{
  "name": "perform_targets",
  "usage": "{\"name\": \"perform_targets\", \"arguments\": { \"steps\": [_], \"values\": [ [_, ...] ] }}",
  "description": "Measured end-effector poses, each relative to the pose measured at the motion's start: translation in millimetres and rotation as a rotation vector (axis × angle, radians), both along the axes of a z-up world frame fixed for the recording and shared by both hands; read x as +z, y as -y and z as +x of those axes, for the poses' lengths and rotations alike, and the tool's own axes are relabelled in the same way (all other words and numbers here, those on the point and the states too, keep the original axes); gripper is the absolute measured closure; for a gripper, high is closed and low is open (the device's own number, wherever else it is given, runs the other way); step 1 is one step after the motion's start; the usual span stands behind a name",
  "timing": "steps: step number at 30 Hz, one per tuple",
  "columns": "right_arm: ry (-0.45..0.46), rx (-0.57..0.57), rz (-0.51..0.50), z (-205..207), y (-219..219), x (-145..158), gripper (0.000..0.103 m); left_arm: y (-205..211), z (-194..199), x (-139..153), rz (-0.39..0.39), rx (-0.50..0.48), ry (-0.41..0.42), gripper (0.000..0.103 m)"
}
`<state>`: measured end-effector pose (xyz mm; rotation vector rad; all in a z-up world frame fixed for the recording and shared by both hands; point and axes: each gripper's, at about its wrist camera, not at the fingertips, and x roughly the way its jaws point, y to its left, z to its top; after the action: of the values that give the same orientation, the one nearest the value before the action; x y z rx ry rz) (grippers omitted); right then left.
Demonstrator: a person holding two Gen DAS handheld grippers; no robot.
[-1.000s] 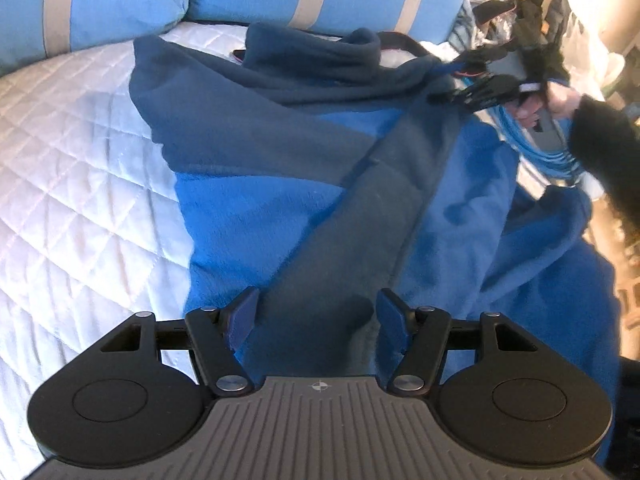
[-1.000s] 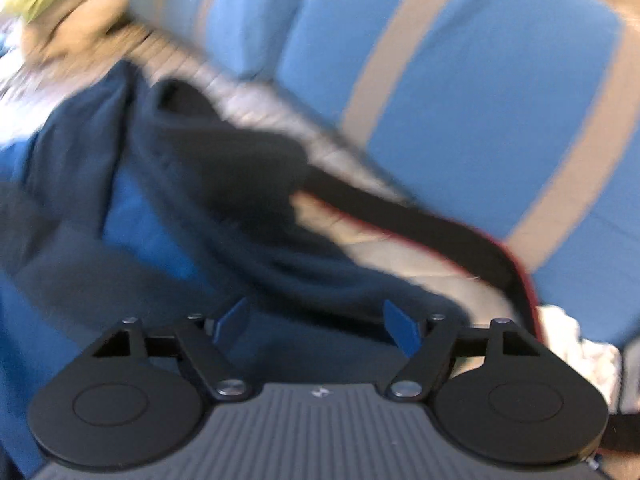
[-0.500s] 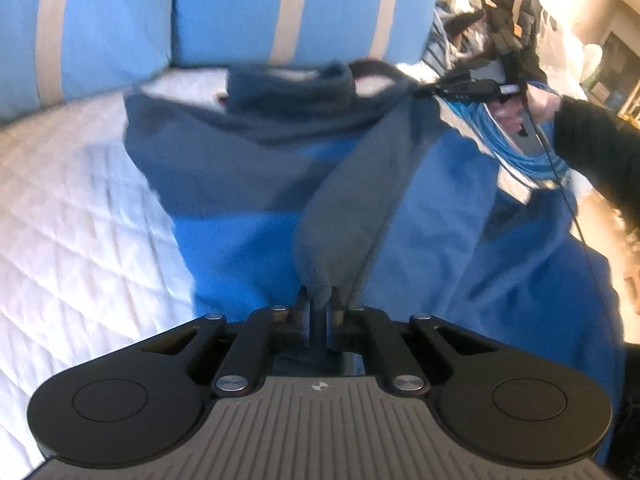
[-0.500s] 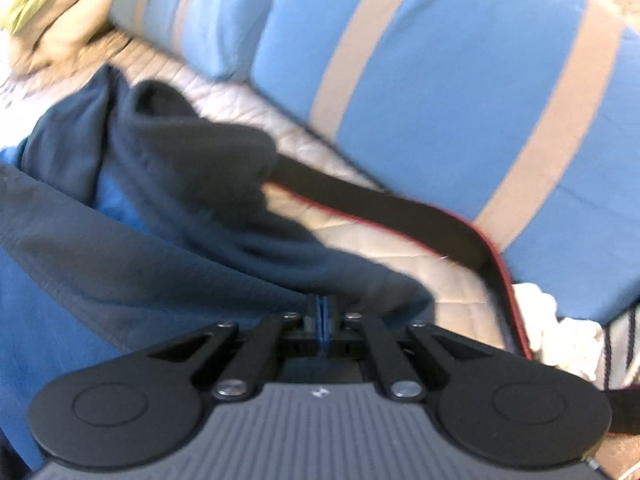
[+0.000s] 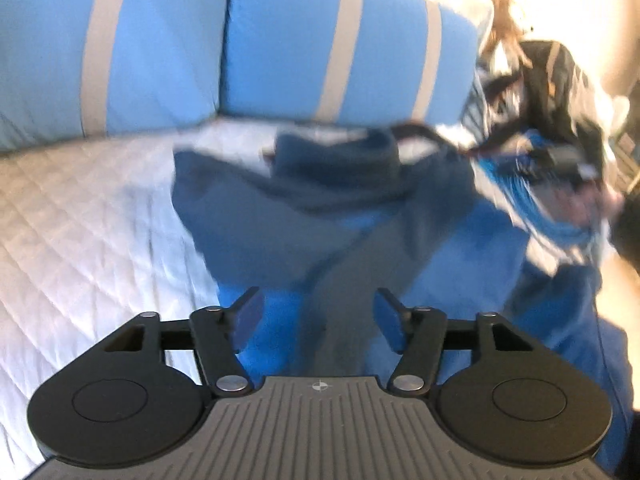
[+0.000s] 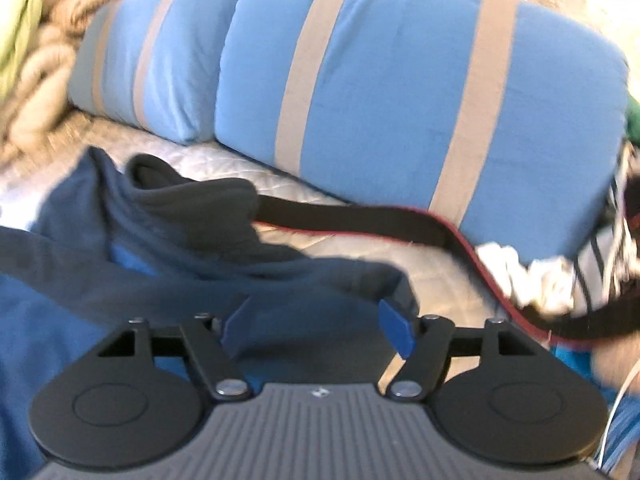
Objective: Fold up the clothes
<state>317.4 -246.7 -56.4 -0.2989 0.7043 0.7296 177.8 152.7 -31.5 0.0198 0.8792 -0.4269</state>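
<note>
Both grippers released since 0.5 s ago | left gripper (image 5: 318,318) wide | right gripper (image 6: 316,328) wide over fleece (image 6: 120,280)

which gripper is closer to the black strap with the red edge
Right. The right gripper hangs open over the fleece just short of the strap; the left gripper is open over the fleece's lower part, farther back.

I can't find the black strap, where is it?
In the right wrist view, the black strap lies on the quilted cover along the foot of the striped blue cushion, running right from the blue fleece.
</note>
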Motion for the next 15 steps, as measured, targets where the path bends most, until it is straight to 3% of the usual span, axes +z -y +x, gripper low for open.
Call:
{"name": "perform_targets", "arguments": {
  "steps": [6, 11, 15],
  "values": [
    [-0.093, -0.027, 0.058, -38, 37, 5, 0.015, 16, 42, 3, 0.128, 0.013, 0.111, 0.043],
    [-0.124, 0.014, 0.046, -70, 53, -4, 0.013, 29, 77, 4, 0.233, 0.021, 0.195, 0.043],
    [-0.135, 0.072, 0.003, -92, 55, -19, 0.013, 39, 112, -11, 0.264, -0.104, 0.123, 0.043]
  ]
}}
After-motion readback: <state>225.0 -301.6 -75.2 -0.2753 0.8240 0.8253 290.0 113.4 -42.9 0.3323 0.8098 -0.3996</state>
